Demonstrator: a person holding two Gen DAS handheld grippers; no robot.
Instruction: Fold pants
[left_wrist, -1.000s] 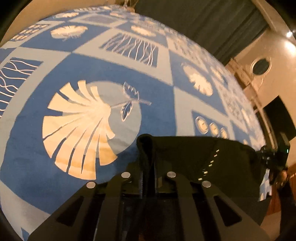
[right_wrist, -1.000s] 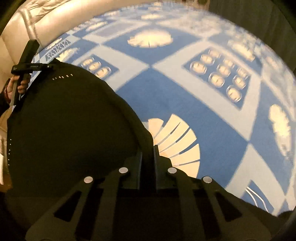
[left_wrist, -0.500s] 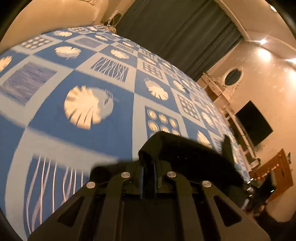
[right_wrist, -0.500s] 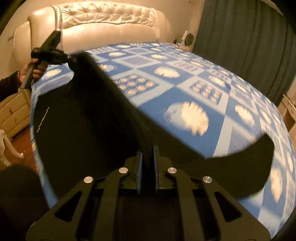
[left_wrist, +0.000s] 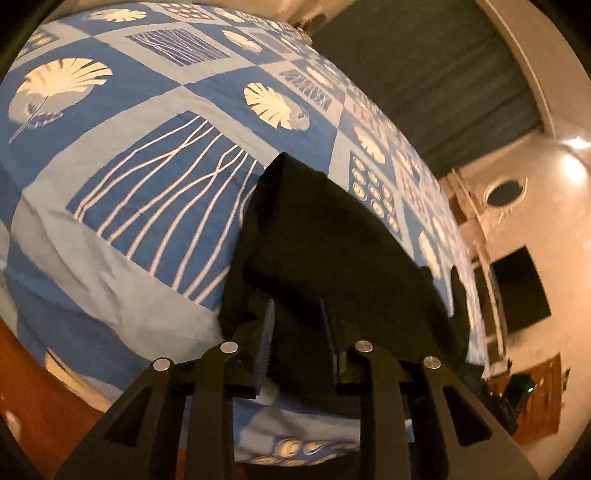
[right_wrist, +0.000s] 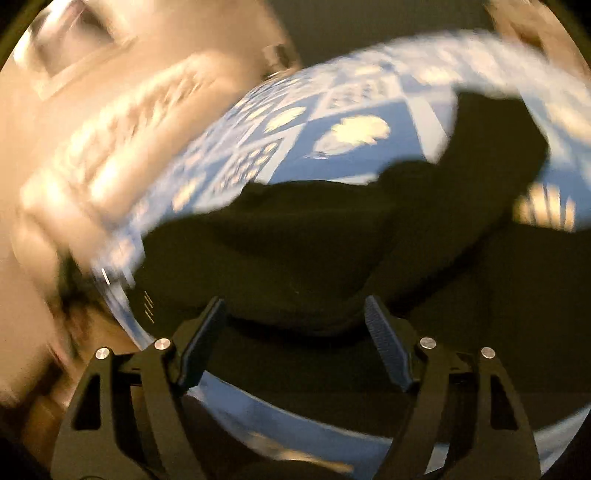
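Observation:
The black pants (left_wrist: 332, 243) lie spread on the blue patterned bedspread (left_wrist: 147, 177), reaching to its near edge. My left gripper (left_wrist: 297, 332) is low over their near end. Its jaws are opening, a narrow gap shows between the ribbed pads, and dark cloth lies in that gap without being pinched. The right wrist view is blurred by motion. There the pants (right_wrist: 295, 251) sprawl in a dark heap ahead of my right gripper (right_wrist: 295, 339). Its jaws are opening and stand wide, with the cloth just beyond the fingertips (right_wrist: 201, 339) and nothing gripped.
A cream tufted headboard (right_wrist: 110, 129) is smeared across the left of the right wrist view. Dark curtains (left_wrist: 424, 74) hang behind the bed. A dark screen (left_wrist: 517, 288) and wooden furniture (left_wrist: 535, 402) stand at the right. Brown floor (left_wrist: 33, 387) shows past the bed's near corner.
Both grippers were shut on the pants and carried them across the bed. Now both have let go, and the pants rest on the bedspread. The right view has rolled sharply.

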